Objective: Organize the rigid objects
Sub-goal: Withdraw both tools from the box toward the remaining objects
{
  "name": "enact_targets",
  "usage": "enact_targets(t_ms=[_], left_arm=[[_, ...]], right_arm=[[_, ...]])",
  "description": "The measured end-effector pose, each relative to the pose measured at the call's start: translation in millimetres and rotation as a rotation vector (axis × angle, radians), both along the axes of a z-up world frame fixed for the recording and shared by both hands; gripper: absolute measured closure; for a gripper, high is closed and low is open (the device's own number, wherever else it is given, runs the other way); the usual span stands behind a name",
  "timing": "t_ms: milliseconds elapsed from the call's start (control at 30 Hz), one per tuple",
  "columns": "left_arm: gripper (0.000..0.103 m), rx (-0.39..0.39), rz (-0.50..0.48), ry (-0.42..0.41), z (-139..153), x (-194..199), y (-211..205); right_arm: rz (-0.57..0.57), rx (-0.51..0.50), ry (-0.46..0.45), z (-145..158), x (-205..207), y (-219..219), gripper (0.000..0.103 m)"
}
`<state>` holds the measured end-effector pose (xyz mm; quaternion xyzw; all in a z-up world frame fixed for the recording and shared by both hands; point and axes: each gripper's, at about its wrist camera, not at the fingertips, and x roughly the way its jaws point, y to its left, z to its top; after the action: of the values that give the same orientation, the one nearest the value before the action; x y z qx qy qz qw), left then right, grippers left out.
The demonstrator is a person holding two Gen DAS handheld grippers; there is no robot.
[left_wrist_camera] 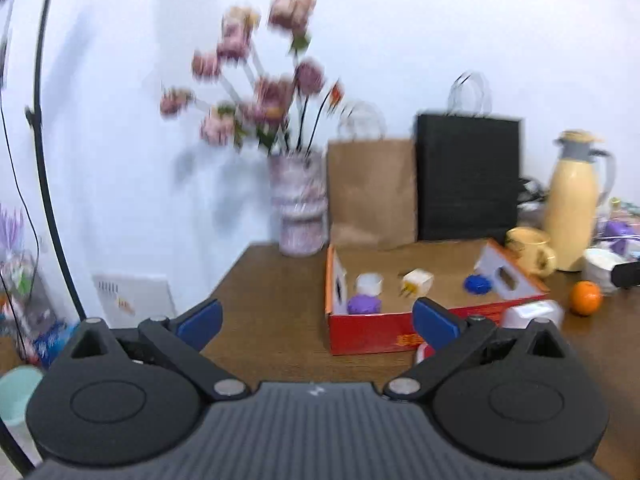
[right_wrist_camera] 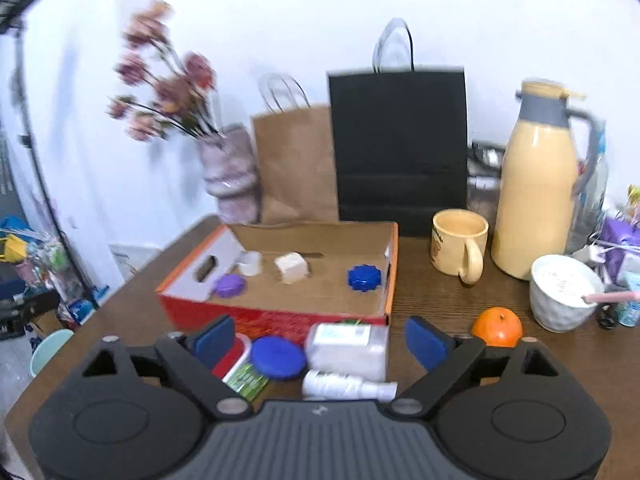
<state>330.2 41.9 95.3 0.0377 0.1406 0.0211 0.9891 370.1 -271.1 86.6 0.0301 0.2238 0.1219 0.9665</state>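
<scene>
Hand-held gripper pair, left (left_wrist_camera: 316, 322) and right (right_wrist_camera: 320, 340) both released and empty, red box (right_wrist_camera: 276, 320) ahead, orange (right_wrist_camera: 497, 327) beside.

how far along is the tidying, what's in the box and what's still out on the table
Done: the red box already holds a purple cap, a white cup, a white cube and a blue cap. In hand: nothing; the left tool and right tool are both open and empty. Left: a blue lid, a clear packet and a white tube lie in front of the box.
</scene>
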Motion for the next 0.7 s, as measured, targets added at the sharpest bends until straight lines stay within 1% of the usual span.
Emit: enact_targets(t_ms=[67,133,200,233,300,333,367,433,500,533,600,633,700], left_arm=[[0.000,0.017,-0.030,-0.066,-6,-39,-5],[0.000,-0.009,-0.059,-0.149,-18,-82,-7],[0.000,-0.036,-0.111,-0.181,-33,-118,-6],[0.000,-0.048,-0.128,-0.168,-41,-135,-7],[0.000,-0.050,-0.145,-0.126,-55,-156,-10],[0.000,-0.044,-0.143,-0.109,-60,-165,-12],[0.000,-0.031,-0.130,-0.096,-65,-175,-16],[0.000,-0.025,-0.040,-0.106,-72,-195,-19],[0.000,-0.026,0.073,-0.129,-80,-211,-26],[0.000,-0.020,0.079,-0.137,-85,-219,-28],[0.000,0.016,0.032,-0.135,-96,-232,-33],[0.000,0.034,0.023,-0.126,-101,-236,-37],[0.000,0.037,0.027,-0.111,-108,-242,-40]], right_arm=[[-0.012,-0.018,-0.053,-7,-40,4,0.003],[-0.022,-0.037,-0.069,-15,-78,12,0.003],[-0.028,-0.051,-0.098,-27,-120,22,0.002],[-0.013,-0.047,-0.127,-34,-143,27,0.000],[0.028,-0.037,-0.175,-48,-184,37,0.000],[0.048,-0.029,-0.183,-54,-202,43,0.000],[0.056,-0.019,-0.180,-59,-216,47,0.000],[0.084,0.008,-0.174,-69,-240,53,0.000],[0.098,0.002,-0.173,-73,-256,58,0.000],[0.092,-0.014,-0.184,-76,-263,60,0.000],[0.070,-0.037,-0.190,-81,-272,62,0.000],[0.060,-0.036,-0.183,-84,-275,62,0.000],[0.043,-0.013,-0.168,-90,-279,60,0.000]])
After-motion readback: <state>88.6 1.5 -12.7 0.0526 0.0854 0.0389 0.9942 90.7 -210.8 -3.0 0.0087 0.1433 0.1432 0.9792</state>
